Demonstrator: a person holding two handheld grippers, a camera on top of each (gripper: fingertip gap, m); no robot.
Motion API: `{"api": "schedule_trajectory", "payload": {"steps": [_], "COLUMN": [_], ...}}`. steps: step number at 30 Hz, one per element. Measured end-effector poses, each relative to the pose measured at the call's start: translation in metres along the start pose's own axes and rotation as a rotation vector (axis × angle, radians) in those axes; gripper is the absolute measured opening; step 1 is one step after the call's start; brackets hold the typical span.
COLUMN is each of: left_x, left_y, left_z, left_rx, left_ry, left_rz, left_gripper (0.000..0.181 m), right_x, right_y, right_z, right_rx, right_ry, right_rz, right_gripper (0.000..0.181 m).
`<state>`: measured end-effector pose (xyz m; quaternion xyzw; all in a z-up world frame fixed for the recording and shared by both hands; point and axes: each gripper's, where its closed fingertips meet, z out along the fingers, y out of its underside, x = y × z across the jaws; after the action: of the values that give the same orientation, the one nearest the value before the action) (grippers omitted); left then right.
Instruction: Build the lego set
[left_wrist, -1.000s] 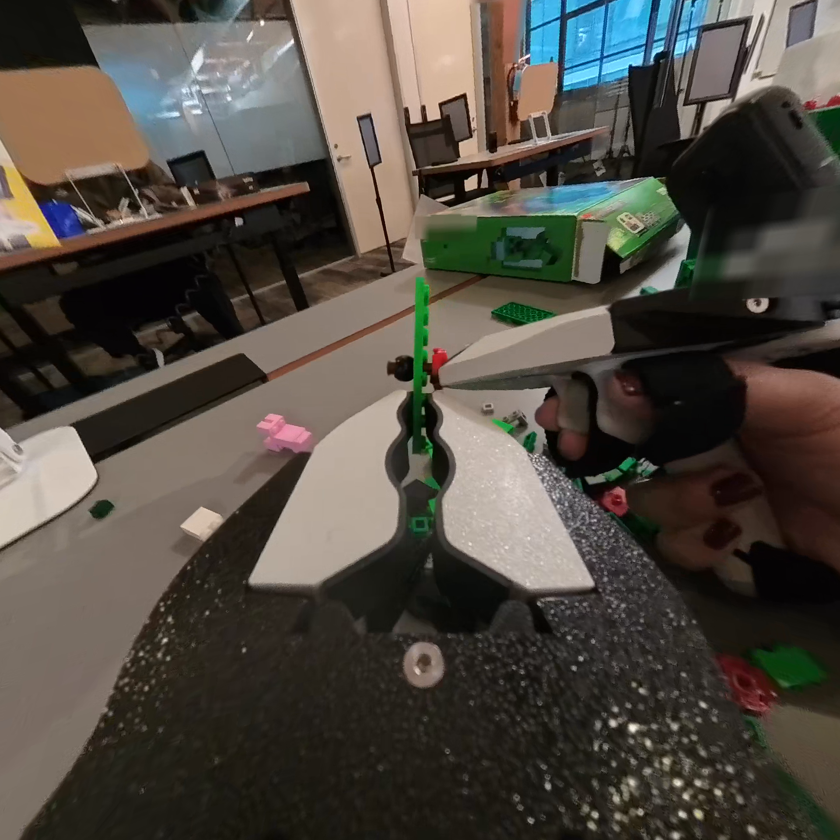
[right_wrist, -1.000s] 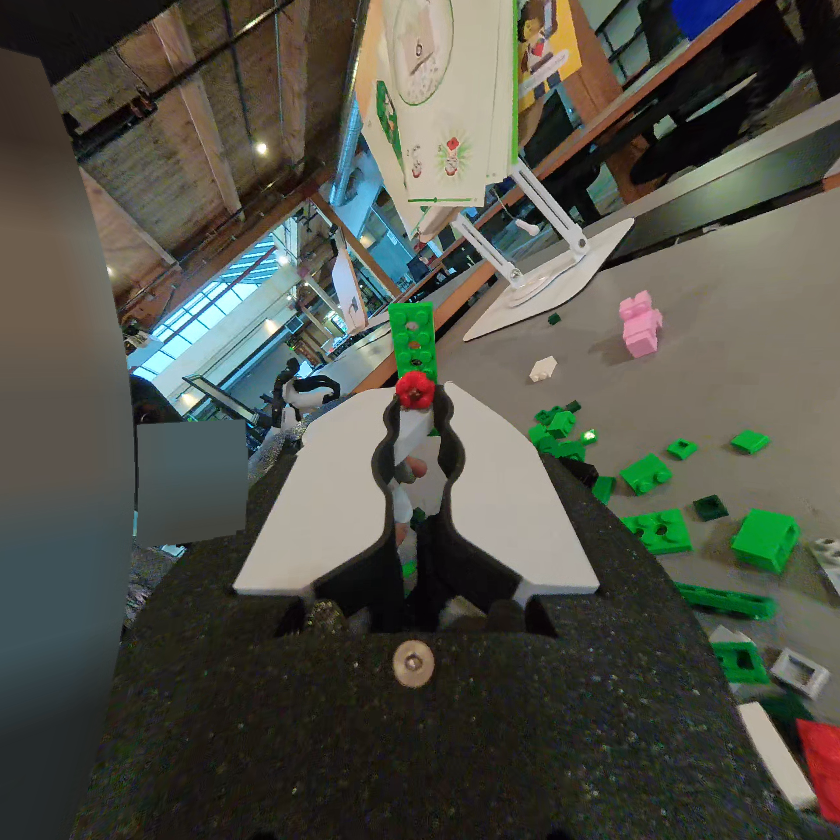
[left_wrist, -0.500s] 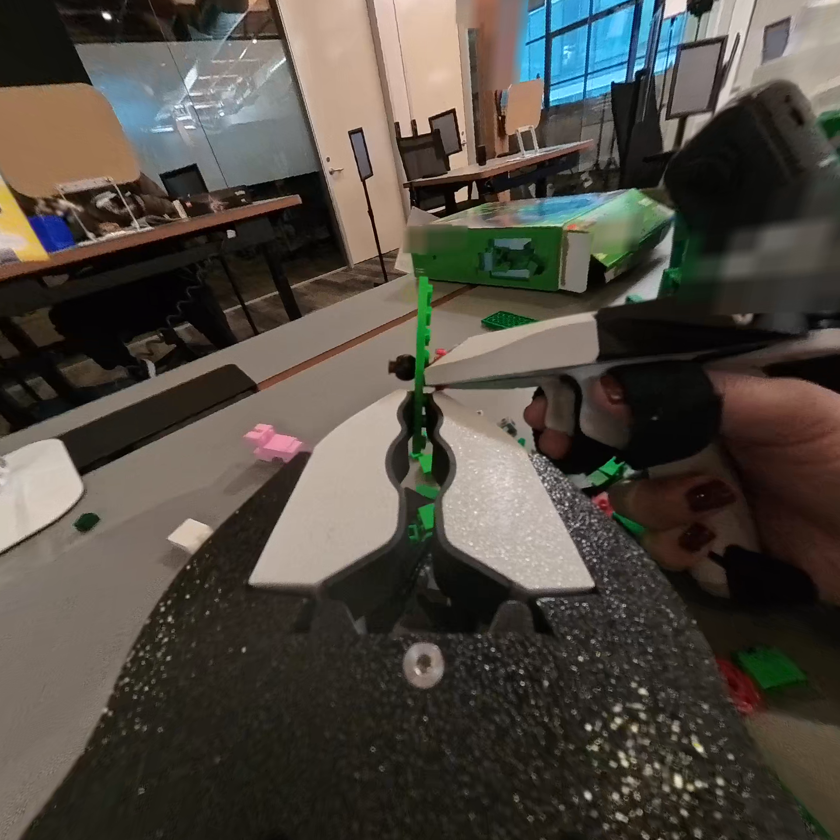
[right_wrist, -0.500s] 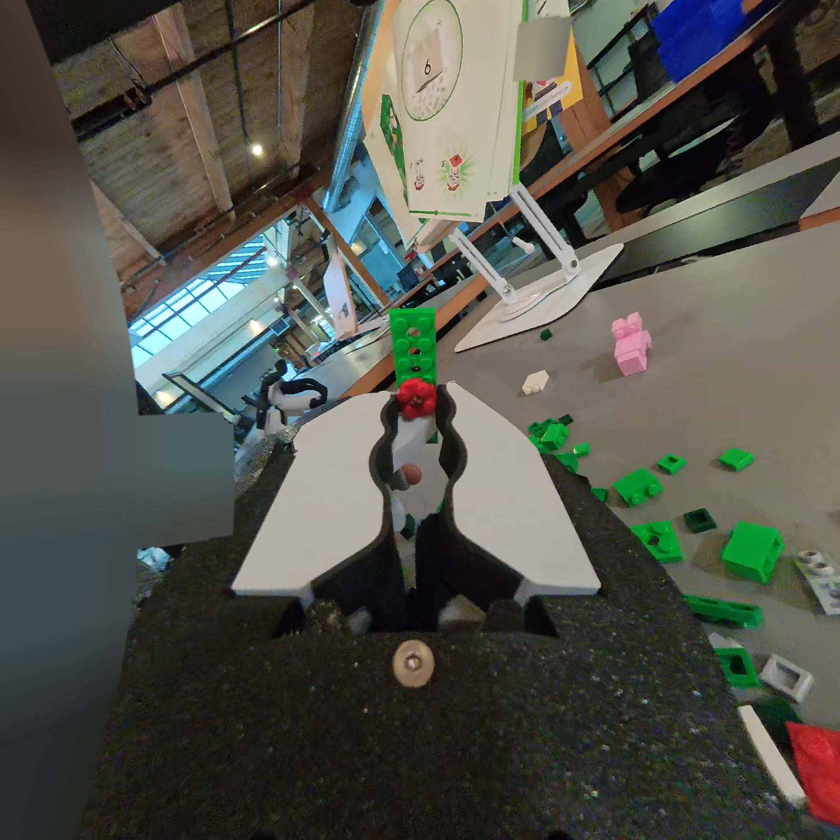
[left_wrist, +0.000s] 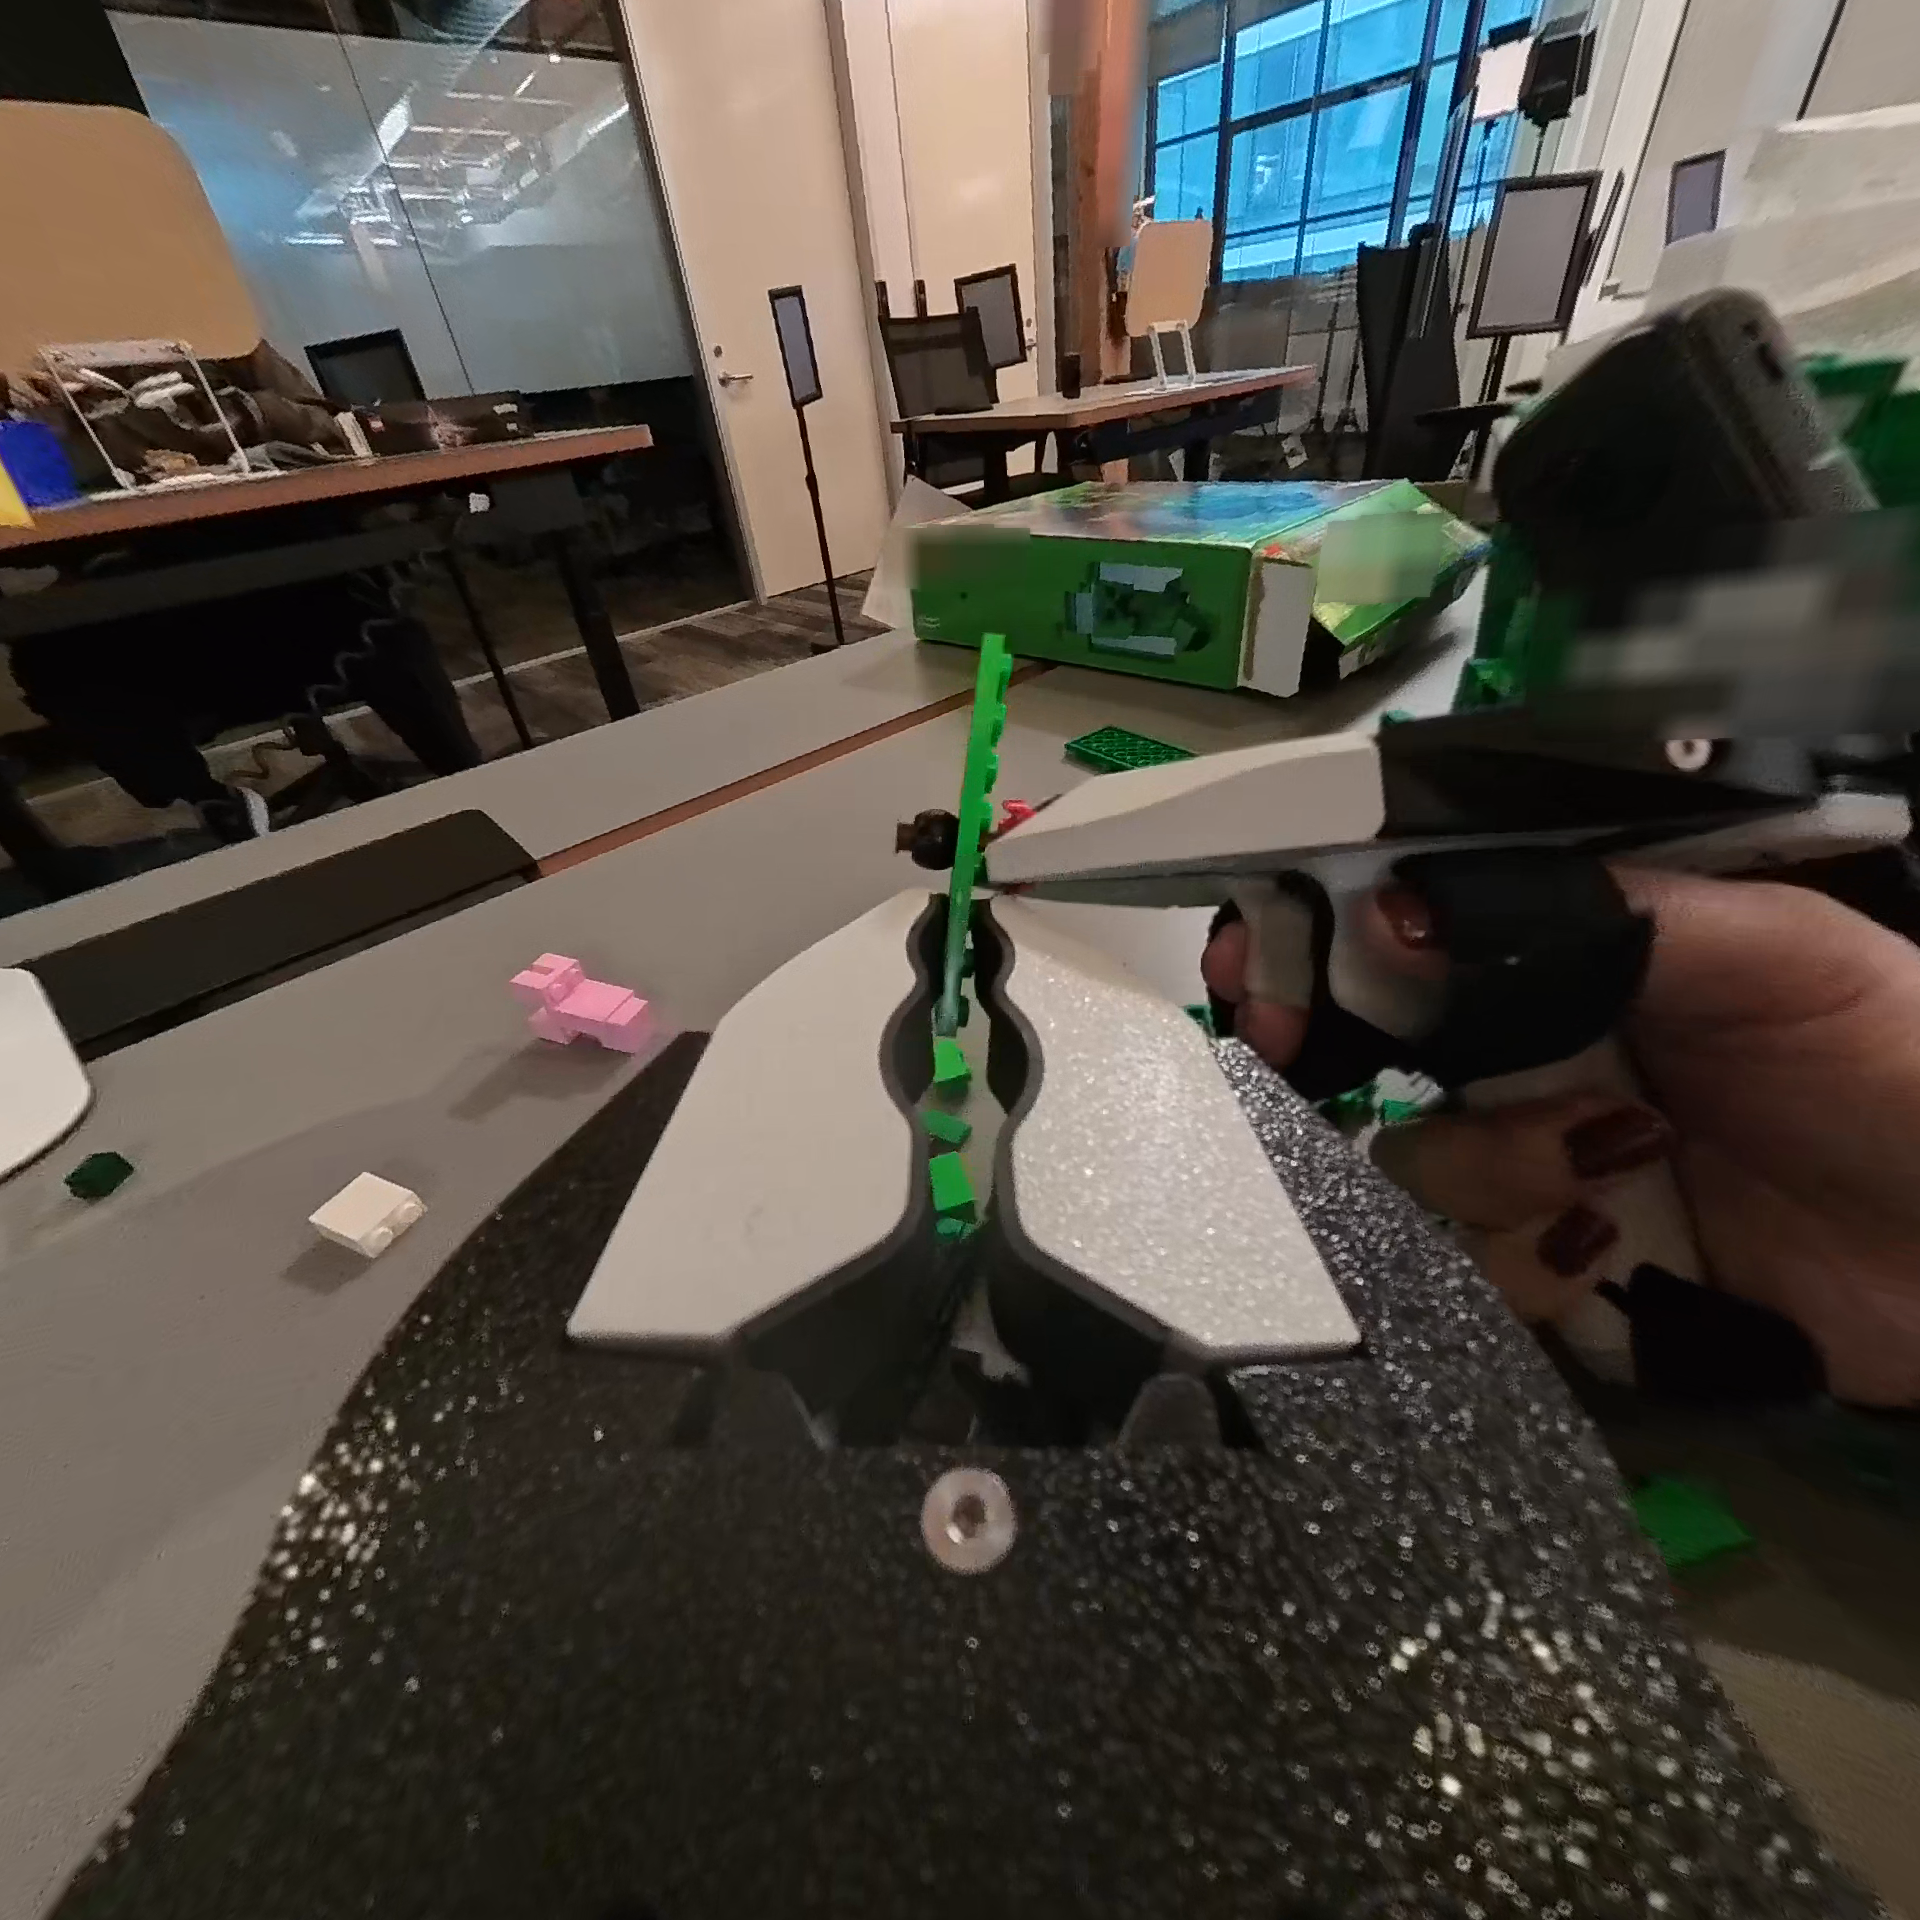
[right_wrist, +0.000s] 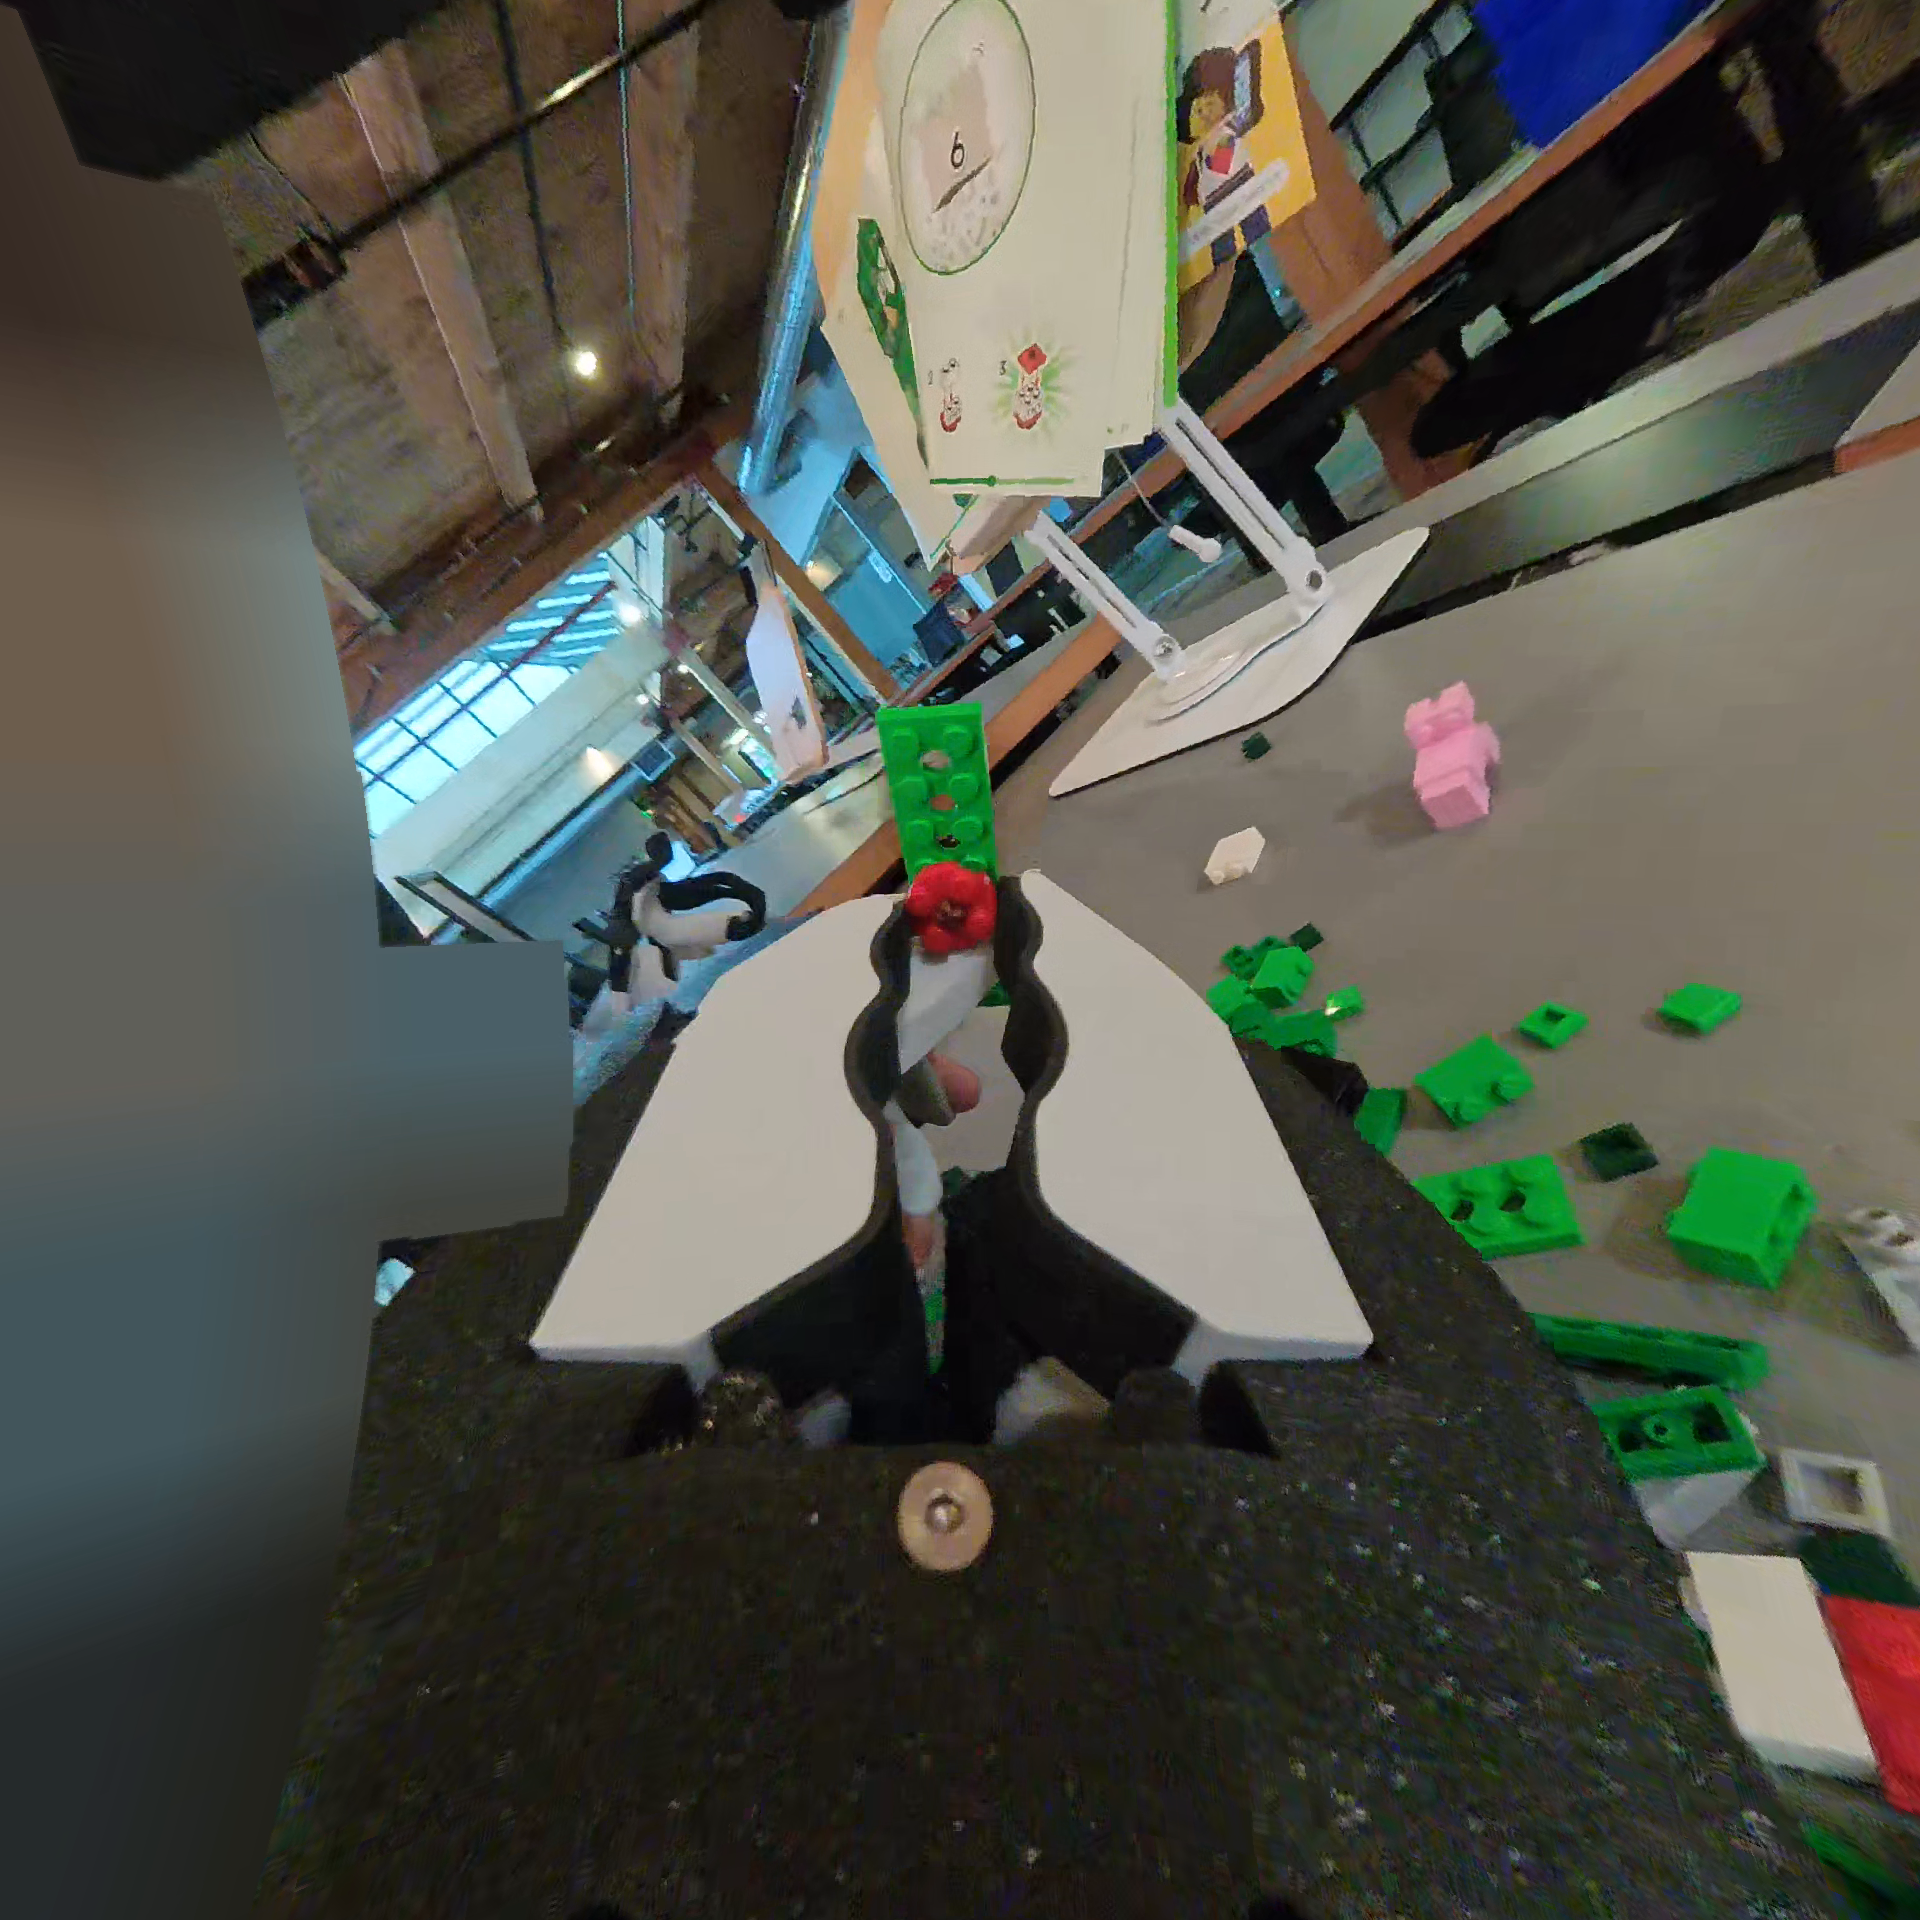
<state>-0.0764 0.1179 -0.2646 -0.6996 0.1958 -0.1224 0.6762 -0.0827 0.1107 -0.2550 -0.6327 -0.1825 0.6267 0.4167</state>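
While a dark green stud (left_wrist: 99, 1174), a white brick (left_wrist: 367, 1212) and a pink pig (left_wrist: 582, 1001) lie scattered on the grey worktop (left_wrist: 260, 1351) at left, the left claw (left_wrist: 956, 914) is clenched on a long green plate (left_wrist: 975, 821), held upright on edge. From the right, the right claw (left_wrist: 1003, 852) grips a red flower (right_wrist: 949, 908) against the plate's studs. Behind sits the green box (left_wrist: 1174, 592); loose green bricks (right_wrist: 1496, 1205) litter the right.

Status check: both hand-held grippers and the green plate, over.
Left gripper shut on green plate, held upright. Right gripper shut on red flower, pressed against plate face. Black stud on plate's far side. Nothing blocking.
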Motion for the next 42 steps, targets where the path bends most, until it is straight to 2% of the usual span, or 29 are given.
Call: {"api": "schedule_trajectory", "payload": {"steps": [5,9,10,13,16,31,35,37,40,42], "left_x": [0.002,0.002,0.002,0.002,0.0,0.002,0.003,0.002,-0.001,-0.002], "left_y": [-0.002,-0.002,-0.003,-0.007,-0.006,-0.004,-0.006,-0.006,-0.001,0.006], "left_z": [0.0,-0.001,-0.001,-0.004,-0.004,-0.003,-0.002,-0.003,-0.002,-0.004], "left_rx": [0.015,0.016,0.009,-0.019,-0.029,0.007,-0.018,-0.021,-0.056,-0.088], "left_ry": [0.039,0.049,0.041,-0.021,-0.037,0.073,0.058,0.059,0.077,0.143], "left_rz": [-0.077,-0.099,-0.081,0.116,0.18,-0.172,-0.01,-0.016,-0.084,-0.2], "left_gripper": [0.004,0.004,0.004,0.004,0.004,0.005,0.004,0.004,0.004,0.004], "right_x": [-0.001,-0.002,-0.002,-0.007,-0.007,-0.006,-0.006,-0.007,-0.01,-0.011], "right_y": [-0.002,-0.002,-0.002,-0.003,-0.002,-0.002,-0.005,-0.005,-0.007,-0.014], "right_z": [0.0,-0.001,-0.001,-0.003,-0.002,-0.001,-0.001,0.0,-0.002,-0.008], "right_rx": [0.013,0.023,0.024,0.026,0.006,0.038,0.035,0.007,-0.01,-0.019], "right_ry": [0.061,0.065,0.055,-0.028,-0.09,0.049,0.058,0.046,0.039,0.067], "right_rz": [-0.185,-0.201,-0.196,-0.115,-0.012,-0.257,-0.265,-0.249,-0.285,-0.369], "right_gripper": [0.016,0.017,0.016,0.017,0.017,0.016,0.017,0.017,0.026,0.035]}}
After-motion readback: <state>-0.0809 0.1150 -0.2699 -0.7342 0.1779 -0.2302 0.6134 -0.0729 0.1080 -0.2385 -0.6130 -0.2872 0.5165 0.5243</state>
